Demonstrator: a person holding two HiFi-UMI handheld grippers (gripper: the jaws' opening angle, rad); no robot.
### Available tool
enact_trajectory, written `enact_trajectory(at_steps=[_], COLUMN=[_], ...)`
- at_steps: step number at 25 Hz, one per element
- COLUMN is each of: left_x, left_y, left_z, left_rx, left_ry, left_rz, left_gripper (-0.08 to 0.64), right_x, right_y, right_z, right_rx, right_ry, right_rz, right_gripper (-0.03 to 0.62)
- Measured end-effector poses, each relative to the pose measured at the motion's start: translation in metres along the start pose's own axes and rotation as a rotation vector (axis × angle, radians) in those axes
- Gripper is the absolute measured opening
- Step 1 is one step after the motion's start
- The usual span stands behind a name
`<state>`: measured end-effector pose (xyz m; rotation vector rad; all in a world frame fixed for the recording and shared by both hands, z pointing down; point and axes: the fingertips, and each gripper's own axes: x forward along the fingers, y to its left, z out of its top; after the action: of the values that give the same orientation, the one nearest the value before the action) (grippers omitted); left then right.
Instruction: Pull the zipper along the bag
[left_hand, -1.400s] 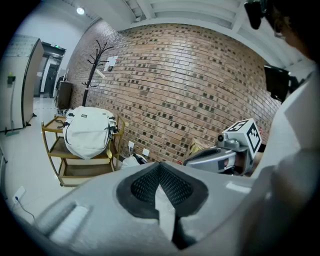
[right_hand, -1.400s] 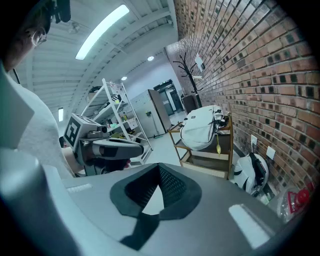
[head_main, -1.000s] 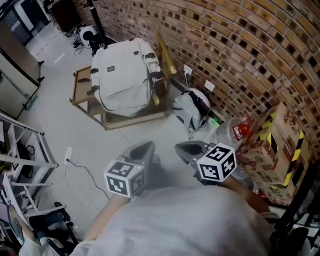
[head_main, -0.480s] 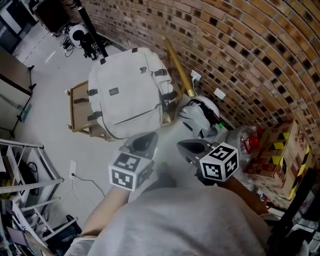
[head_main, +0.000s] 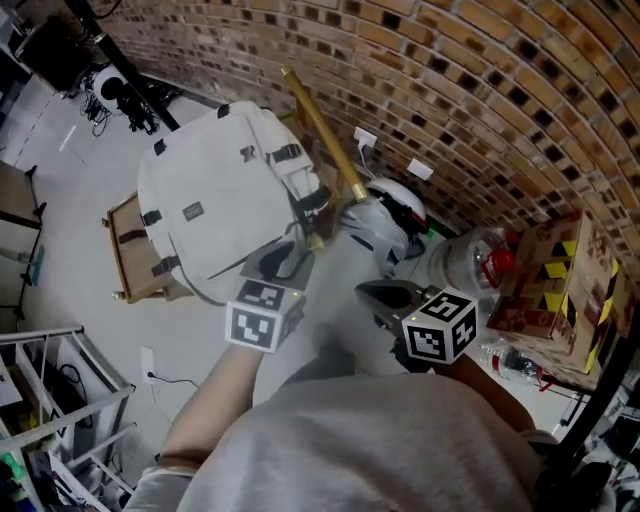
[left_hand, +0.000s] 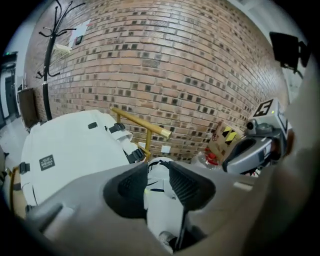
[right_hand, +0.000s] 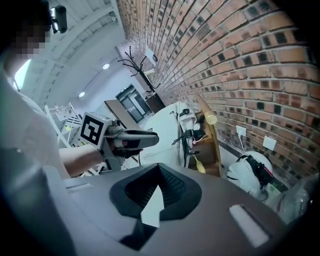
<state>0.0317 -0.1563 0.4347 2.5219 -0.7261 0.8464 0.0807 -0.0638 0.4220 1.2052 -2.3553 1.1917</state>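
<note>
A white backpack (head_main: 210, 195) stands propped on a low wooden frame (head_main: 125, 250) against the brick wall; it also fills the left of the left gripper view (left_hand: 70, 147). My left gripper (head_main: 283, 258) hovers just in front of the bag's lower right corner, apart from it. Its jaws have just been opening and stand open (left_hand: 157, 172) with nothing between them. My right gripper (head_main: 378, 295) is shut and empty (right_hand: 161, 175), further right and short of the bag (right_hand: 165, 122). No zipper pull can be made out.
A white helmet-like bag (head_main: 385, 215) lies on the floor right of the backpack. A wooden pole (head_main: 320, 125) leans by the wall. A taped cardboard box (head_main: 560, 270) and a red-capped bottle (head_main: 482, 262) sit at the right. A metal rack (head_main: 55, 400) stands at the left.
Both grippers have moved forward toward the backpack, the left one further, now near its lower right corner. The left jaws have opened. The backpack looks closer and larger.
</note>
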Motion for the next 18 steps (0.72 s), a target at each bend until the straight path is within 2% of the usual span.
enact_trajectory(at_steps=[3, 6, 13, 17, 18], left_x=[0.027, 0.055, 0.1, 0.109, 0.109], left_y=[0.013, 0.02, 0.033, 0.042, 0.043], left_z=[0.002, 0.002, -0.004, -0.009, -0.009], left_rx=[0.135, 0.269, 0.379, 0.372, 0.367], left_ry=[0.048, 0.093, 0.192, 0.206, 0.206], left_rz=[0.033, 0.038, 0.044, 0.063, 0.066], left_gripper=[0.161, 0.161, 0.161, 0.152, 0.118], right_x=[-0.001, -0.004, -0.013, -0.014, -0.013], right_y=[-0.009, -0.017, -0.035, -0.04, -0.041], right_z=[-0.001, -0.005, -0.013, -0.009, -0.008], right_rx=[0.031, 0.067, 0.151, 0.157, 0.159], right_ry=[-0.013, -0.023, -0.044, -0.048, -0.048], right_rz=[-0.022, -0.05, -0.1, -0.118, -0.119], right_gripper=[0.0, 0.0, 0.0, 0.0, 0.0])
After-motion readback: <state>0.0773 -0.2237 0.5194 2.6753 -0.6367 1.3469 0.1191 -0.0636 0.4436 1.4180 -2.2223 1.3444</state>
